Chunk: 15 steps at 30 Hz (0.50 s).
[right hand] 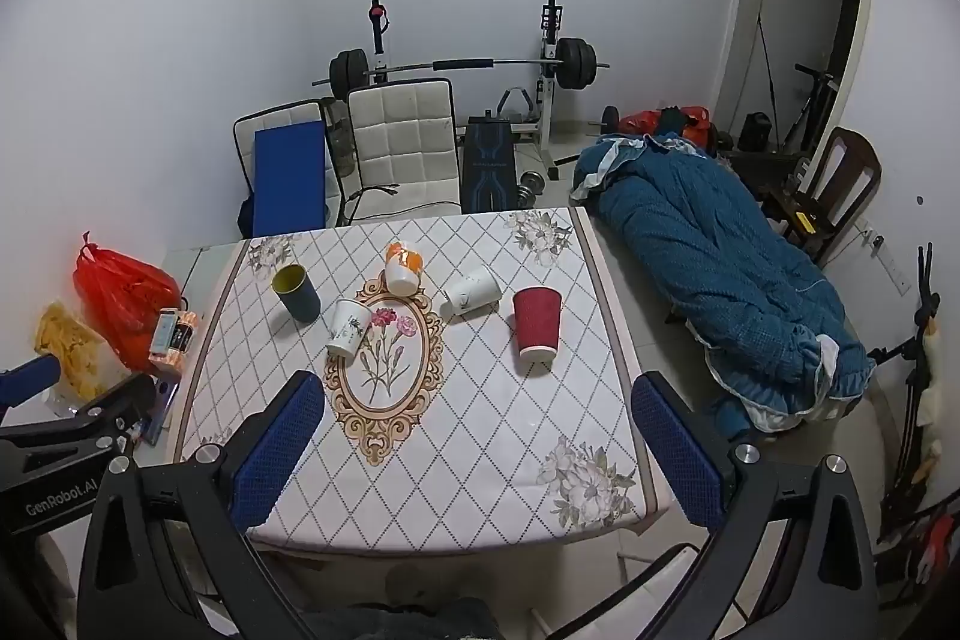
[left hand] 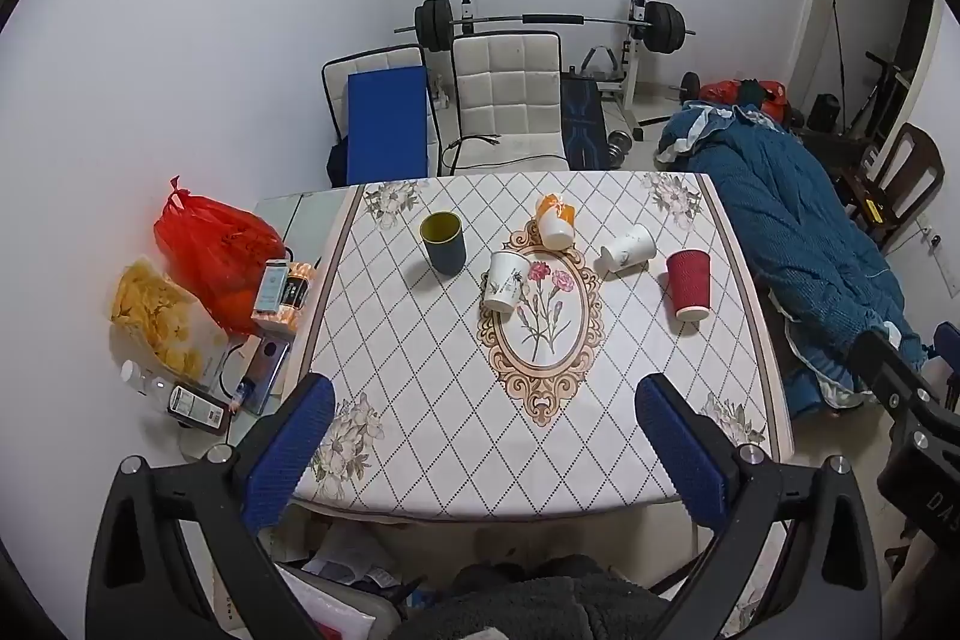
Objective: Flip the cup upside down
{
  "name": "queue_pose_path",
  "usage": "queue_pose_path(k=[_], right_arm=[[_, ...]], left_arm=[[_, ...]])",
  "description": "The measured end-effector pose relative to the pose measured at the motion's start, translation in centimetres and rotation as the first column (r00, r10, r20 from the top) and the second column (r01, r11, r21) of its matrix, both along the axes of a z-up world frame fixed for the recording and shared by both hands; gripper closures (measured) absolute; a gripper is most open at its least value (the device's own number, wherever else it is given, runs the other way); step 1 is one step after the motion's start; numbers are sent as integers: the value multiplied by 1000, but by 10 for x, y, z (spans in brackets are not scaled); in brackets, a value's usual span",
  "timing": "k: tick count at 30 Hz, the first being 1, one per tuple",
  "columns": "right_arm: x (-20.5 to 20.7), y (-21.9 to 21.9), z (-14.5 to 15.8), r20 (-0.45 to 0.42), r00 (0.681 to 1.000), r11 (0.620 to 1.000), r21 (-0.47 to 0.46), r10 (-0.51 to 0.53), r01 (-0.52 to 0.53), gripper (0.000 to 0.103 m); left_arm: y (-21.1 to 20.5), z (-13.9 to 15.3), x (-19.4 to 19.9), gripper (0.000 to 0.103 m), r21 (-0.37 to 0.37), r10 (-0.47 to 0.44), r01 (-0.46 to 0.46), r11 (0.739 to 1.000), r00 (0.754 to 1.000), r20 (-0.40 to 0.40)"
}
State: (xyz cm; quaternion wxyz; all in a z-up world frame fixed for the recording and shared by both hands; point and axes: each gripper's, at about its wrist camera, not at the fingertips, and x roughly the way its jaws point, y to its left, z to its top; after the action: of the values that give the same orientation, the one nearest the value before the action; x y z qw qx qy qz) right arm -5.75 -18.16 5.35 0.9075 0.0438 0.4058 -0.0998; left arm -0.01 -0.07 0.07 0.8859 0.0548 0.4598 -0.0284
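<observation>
Several cups stand on a table with a patterned cloth point(left hand: 420, 400) point(right hand: 480, 460). A dark blue cup with a yellow inside point(left hand: 443, 242) point(right hand: 296, 293) stands upright at the left. A white flowered cup point(left hand: 506, 281) point(right hand: 348, 327) stands upright near the middle. An orange and white cup point(left hand: 555, 221) point(right hand: 403, 269) stands behind it. A white cup point(left hand: 627, 247) point(right hand: 472, 291) lies on its side. A red ribbed paper cup point(left hand: 689, 285) point(right hand: 537, 324) stands upright at the right. My left gripper point(left hand: 486, 394) and my right gripper point(right hand: 480, 391) are both open and empty, held over the table's near edge.
A red bag point(left hand: 216, 250), a bag of chips point(left hand: 159, 316), small boxes and a bottle point(left hand: 198, 409) lie left of the cloth. White chairs point(left hand: 510, 100) and a barbell rack point(left hand: 540, 22) stand behind the table. A blue quilt point(right hand: 720, 268) lies at the right.
</observation>
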Motion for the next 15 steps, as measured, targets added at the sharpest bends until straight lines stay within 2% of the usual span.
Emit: queue_pose_path(k=[15], right_arm=[[-1,1,2,-4,1000,1000,-11,0,0,0]], left_arm=[[1,4,-3,0,-10,3,-3,1000,1000,21]])
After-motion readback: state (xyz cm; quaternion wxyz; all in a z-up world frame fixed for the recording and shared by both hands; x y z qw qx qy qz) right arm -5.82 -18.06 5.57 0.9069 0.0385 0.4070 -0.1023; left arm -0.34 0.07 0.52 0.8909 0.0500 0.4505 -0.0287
